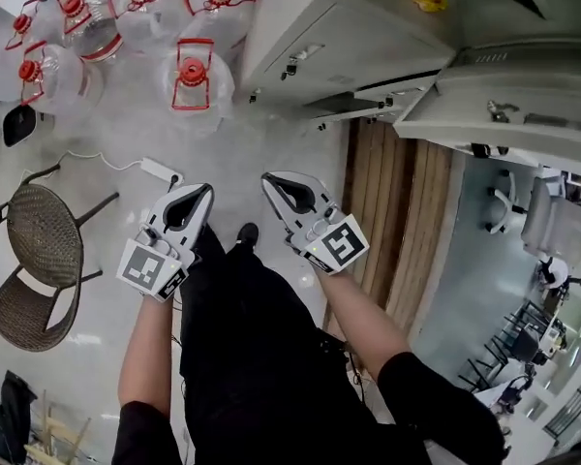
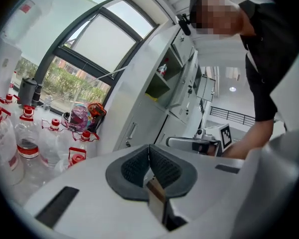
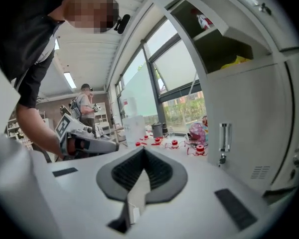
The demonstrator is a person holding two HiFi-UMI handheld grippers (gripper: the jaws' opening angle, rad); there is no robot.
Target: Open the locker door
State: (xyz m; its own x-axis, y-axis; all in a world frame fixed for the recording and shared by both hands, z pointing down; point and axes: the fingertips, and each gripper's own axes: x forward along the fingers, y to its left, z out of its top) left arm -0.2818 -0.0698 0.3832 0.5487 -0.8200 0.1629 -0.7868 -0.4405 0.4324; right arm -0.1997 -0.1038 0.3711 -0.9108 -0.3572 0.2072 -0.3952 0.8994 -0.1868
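Locker stands ahead of you and a little to your right, well apart from both claws, so I judge that you are only at the approach step and the opening itself is not yet begun. In the right gripper view an upper compartment is open, and below it one grey door is closed; I take this one for the door to open. Its upright handle is on the door's left part, with a small lock just under it.

The right claw is clenched, its pads pressed together with nothing between them, and the handle lies to its right and further ahead, not touching. The left claw is also clenched and empty. It points toward the same locker, which is further away from it.

For the next move you should, I think, bring the right claw to the handle, release the jaws, close them around the handle, and then pull the door toward you.
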